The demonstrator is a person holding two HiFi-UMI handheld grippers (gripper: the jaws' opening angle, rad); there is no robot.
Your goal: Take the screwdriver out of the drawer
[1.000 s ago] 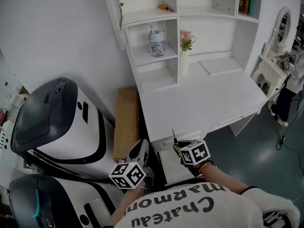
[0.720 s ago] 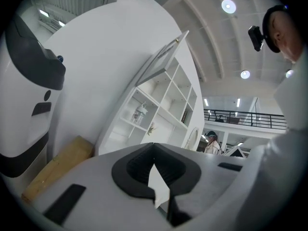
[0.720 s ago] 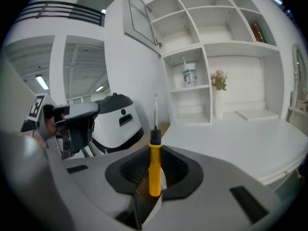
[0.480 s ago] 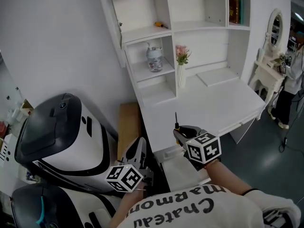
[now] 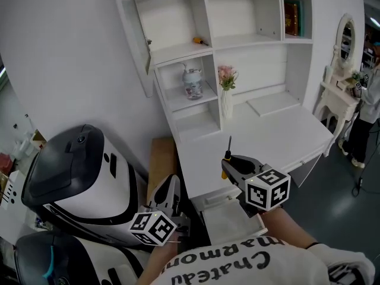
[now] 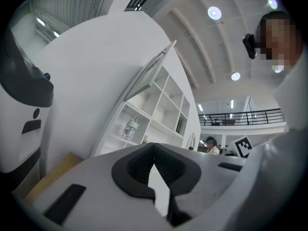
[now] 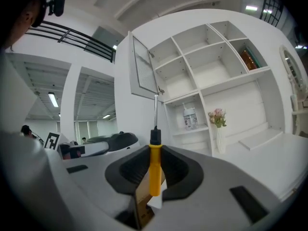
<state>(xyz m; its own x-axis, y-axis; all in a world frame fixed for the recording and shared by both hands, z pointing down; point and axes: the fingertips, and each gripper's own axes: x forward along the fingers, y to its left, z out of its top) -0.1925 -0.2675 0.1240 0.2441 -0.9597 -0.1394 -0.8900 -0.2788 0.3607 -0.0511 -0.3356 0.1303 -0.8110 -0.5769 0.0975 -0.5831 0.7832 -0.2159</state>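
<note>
The screwdriver [image 5: 225,159] has a yellow handle and a thin metal shaft and stands upright. My right gripper [image 5: 230,164] is shut on its handle and holds it above the front edge of the white desk [image 5: 279,129]. In the right gripper view the screwdriver [image 7: 154,170] sits between the dark pads [image 7: 179,170] of my right gripper [image 7: 155,150]. The open drawer [image 5: 224,219] lies below that gripper, under the desk front. My left gripper [image 5: 171,186] hangs left of the drawer. In the left gripper view my left gripper [image 6: 154,146] has its tips together and holds nothing.
Two large white-and-black machine shells [image 5: 71,165] fill the left side, with a wooden board [image 5: 161,159] between them and the desk. The shelf unit holds a jar [image 5: 192,82], a flower vase [image 5: 227,94] and another small tool [image 5: 200,40]. A person [image 5: 369,108] stands far right.
Both grippers have risen. The right one has lifted the screwdriver from drawer height to above the desk's front edge; the left has come up a little beside the drawer.
</note>
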